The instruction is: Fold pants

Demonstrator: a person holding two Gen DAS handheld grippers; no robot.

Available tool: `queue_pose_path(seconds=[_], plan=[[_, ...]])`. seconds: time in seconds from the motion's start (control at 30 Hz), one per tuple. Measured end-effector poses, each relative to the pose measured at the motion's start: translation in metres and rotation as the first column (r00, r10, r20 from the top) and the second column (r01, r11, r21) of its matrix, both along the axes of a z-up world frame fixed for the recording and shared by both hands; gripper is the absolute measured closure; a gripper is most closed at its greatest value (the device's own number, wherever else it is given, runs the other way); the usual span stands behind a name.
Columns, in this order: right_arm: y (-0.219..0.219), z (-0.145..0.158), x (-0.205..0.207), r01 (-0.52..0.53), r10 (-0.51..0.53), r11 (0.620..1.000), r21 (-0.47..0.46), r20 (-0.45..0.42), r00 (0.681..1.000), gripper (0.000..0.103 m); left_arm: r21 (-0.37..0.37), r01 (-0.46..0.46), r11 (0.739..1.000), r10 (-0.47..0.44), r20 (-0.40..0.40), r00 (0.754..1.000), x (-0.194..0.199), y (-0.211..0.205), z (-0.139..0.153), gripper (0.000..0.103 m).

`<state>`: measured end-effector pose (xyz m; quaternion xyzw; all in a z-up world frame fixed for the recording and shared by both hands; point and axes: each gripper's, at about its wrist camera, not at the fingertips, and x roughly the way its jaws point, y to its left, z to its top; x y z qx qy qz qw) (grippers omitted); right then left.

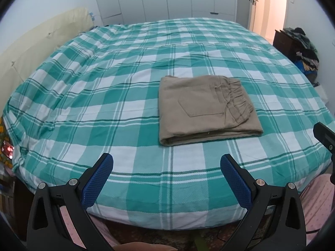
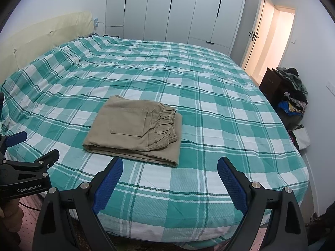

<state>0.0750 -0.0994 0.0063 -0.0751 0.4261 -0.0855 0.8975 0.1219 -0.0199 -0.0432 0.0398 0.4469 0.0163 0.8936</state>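
Tan pants [image 1: 206, 107] lie folded into a compact rectangle on the green-and-white plaid bed [image 1: 104, 104], back pocket and elastic waistband facing up. They also show in the right wrist view [image 2: 136, 131]. My left gripper [image 1: 166, 161] is open and empty, held above the bed's near edge, short of the pants. My right gripper [image 2: 170, 165] is open and empty, just in front of the pants' near folded edge. The left gripper [image 2: 27, 159] also shows at the left of the right wrist view.
A cream headboard [image 2: 41, 35] is at the left. White wardrobes [image 2: 178, 10] stand behind the bed. A dark cabinet [image 2: 272, 83] with a heap of clothes [image 2: 295, 96] stands at the right, beside an open doorway [image 2: 272, 41].
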Motion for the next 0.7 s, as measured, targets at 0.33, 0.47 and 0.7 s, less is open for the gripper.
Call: queue_pose_path(seconds=[0.33,0.47,0.7], plan=[[0.0002,0.0022,0.0005,-0.001,0.001,1.000,-0.003,0.002,1.000,0.012,-0.008,-0.002,1.000,0.002,-0.004,1.000,0.0014,-0.0005,0.0023,0.001],[0.0003,0.0059,0.0009,0.002,-0.002,1.000,0.001,0.003,1.000,0.012,-0.008,-0.002,1.000,0.001,-0.005,1.000,0.0020,-0.0007,0.0023,0.001],[-0.0012,0.0063,0.0003,0.002,-0.002,1.000,0.002,-0.003,1.000,0.012,-0.006,0.004,1.000,-0.004,-0.011,1.000,0.0024,-0.0014,-0.0006,0.001]])
